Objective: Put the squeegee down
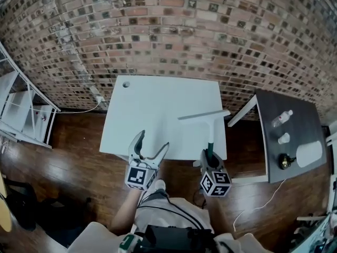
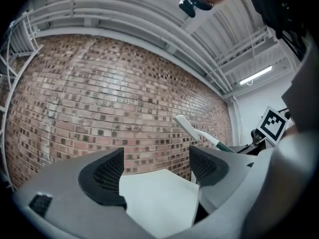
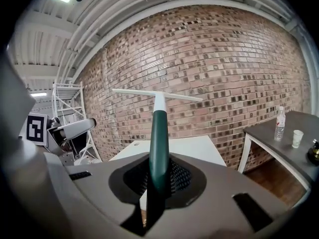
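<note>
The squeegee (image 1: pixel 206 121) has a dark green handle and a white crossbar. My right gripper (image 1: pixel 209 153) is shut on its handle (image 3: pixel 159 143), and the blade (image 3: pixel 156 94) stands out ahead, over the near right part of the white table (image 1: pixel 158 109). In the left gripper view the squeegee (image 2: pixel 195 132) shows at the right. My left gripper (image 1: pixel 150 147) hangs at the table's near edge, open, with nothing between its jaws, only the table's corner (image 2: pixel 159 198) beyond them.
A brick wall (image 1: pixel 168 30) runs behind the table. A dark side table (image 1: pixel 295 157) at the right carries a bottle (image 1: pixel 282 118), a cup (image 1: pixel 284 138) and a white object (image 1: pixel 308 153). White shelving (image 1: pixel 21 112) stands at the left. Wooden floor surrounds the table.
</note>
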The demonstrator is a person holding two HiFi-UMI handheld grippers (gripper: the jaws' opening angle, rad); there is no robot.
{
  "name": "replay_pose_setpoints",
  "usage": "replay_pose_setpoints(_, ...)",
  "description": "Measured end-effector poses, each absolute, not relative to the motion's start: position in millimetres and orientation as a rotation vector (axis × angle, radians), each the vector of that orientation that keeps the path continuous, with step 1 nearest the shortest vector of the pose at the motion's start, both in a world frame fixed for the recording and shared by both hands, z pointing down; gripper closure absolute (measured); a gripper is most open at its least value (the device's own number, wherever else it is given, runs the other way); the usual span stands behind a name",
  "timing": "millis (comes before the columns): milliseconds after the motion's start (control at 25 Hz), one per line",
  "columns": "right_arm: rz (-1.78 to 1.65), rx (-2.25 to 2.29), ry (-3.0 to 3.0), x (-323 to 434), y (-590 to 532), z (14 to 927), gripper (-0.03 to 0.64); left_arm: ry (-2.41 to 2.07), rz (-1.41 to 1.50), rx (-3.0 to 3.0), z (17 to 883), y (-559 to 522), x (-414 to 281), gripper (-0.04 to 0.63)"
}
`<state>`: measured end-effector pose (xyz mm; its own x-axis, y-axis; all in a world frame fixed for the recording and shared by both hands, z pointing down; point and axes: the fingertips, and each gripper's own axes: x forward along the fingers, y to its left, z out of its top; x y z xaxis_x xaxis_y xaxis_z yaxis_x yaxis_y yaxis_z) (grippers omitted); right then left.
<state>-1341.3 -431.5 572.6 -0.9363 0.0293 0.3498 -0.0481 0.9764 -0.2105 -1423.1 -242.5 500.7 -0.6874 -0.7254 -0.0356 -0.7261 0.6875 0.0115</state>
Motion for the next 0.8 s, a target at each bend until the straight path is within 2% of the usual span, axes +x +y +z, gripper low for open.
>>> replay_pose_setpoints(240, 0.322, 0.049, -2.739, -1384, -435, 580, 0.551, 2.867, 0.028, -1.296, 516, -249, -1467, 0.204)
replay_pose_setpoints(440, 0.311, 0.059, -2.686, -1414, -447, 609, 0.551, 2.894, 0.079, -1.319, 514, -264, -1477, 0.204)
replay_pose_setpoints(680, 0.25, 0.068, -2.534, -1447, -482, 680, 0.551, 2.947, -0.018, -1.237, 534, -275, -1491, 0.204)
replay_pose_setpoints(800, 0.275, 0.063, -2.443, -1462, -498, 720, 0.551, 2.973, 0.038, -1.199, 527, -285, -1497, 0.204)
